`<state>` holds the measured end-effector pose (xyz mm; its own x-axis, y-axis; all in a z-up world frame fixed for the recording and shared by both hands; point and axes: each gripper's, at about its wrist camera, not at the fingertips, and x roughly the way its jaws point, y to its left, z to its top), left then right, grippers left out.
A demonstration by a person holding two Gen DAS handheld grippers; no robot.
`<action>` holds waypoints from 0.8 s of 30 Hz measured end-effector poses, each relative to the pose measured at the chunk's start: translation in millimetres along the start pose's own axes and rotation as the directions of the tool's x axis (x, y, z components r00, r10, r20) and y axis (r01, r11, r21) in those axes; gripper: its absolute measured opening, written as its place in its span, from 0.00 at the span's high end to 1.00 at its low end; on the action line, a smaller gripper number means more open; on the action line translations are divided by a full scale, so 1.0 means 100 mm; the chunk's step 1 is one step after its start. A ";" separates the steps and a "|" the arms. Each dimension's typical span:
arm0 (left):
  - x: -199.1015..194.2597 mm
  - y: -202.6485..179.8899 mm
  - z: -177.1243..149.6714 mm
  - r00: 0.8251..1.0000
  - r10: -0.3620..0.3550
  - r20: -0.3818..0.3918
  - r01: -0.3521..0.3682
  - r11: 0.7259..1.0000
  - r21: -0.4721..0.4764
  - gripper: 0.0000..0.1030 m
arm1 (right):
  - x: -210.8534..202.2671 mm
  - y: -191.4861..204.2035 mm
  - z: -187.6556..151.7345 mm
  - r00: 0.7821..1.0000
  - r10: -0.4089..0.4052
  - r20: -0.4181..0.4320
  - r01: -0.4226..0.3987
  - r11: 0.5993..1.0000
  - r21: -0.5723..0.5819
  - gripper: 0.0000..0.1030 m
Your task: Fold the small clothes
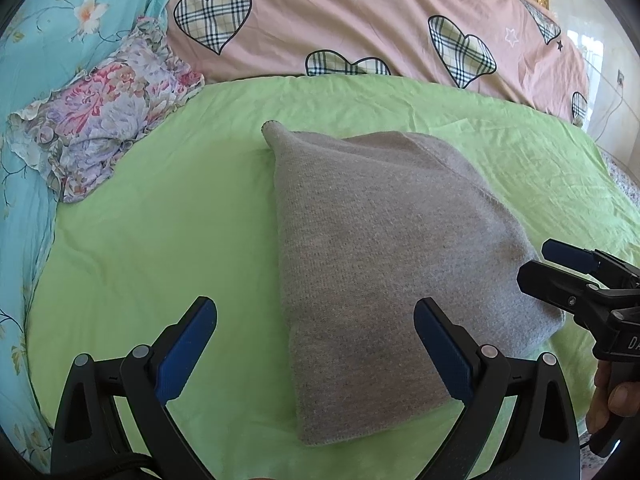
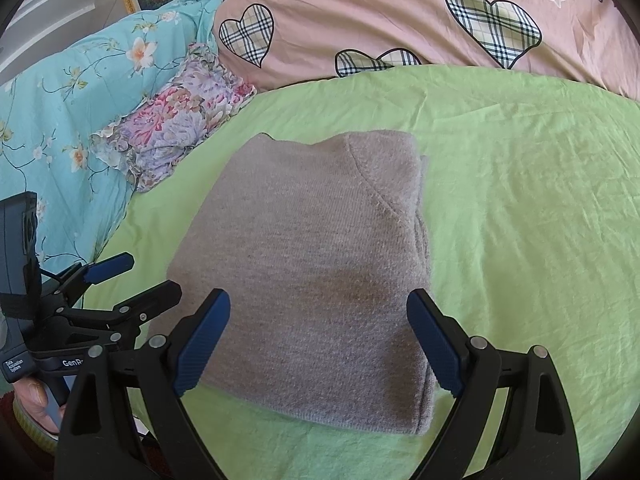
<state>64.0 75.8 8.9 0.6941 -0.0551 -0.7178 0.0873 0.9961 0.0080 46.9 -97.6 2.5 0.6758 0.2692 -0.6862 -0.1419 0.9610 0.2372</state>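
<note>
A grey knit garment (image 1: 384, 256) lies folded into a compact stack on the green sheet (image 1: 140, 240). In the right wrist view the same grey garment (image 2: 312, 264) shows a curved seam near its far right corner. My left gripper (image 1: 316, 344) hovers open over the garment's near left edge, nothing between its blue pads. My right gripper (image 2: 320, 336) is open too, its fingers spread wide above the near edge of the stack without pressing it. Each gripper appears in the other's view: the right gripper (image 1: 560, 268) at the garment's right, the left gripper (image 2: 124, 276) at its left.
A floral ruffled cloth (image 1: 108, 120) lies bunched at the left edge of the green sheet. A teal flowered quilt (image 1: 40, 40) and a pink quilt with plaid hearts (image 1: 360, 20) border the far side. A hand (image 1: 616, 400) grips the right tool's handle.
</note>
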 end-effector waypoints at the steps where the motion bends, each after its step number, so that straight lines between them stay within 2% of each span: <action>1: 0.00 0.00 0.00 1.000 -0.001 0.000 0.001 1.000 0.000 0.04 | 0.00 0.00 0.00 1.000 0.000 0.001 0.000 1.000 0.000 0.12; 24: -0.02 -0.02 0.02 1.000 -0.005 0.006 0.005 1.000 0.003 0.03 | -0.03 0.04 0.04 1.000 0.003 0.005 -0.003 1.000 0.000 0.12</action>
<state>64.0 73.4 11.3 0.6981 -0.0607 -0.7135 0.0932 0.9956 0.0066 47.5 -95.0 8.1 0.6792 0.2714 -0.6819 -0.1438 0.9603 0.2389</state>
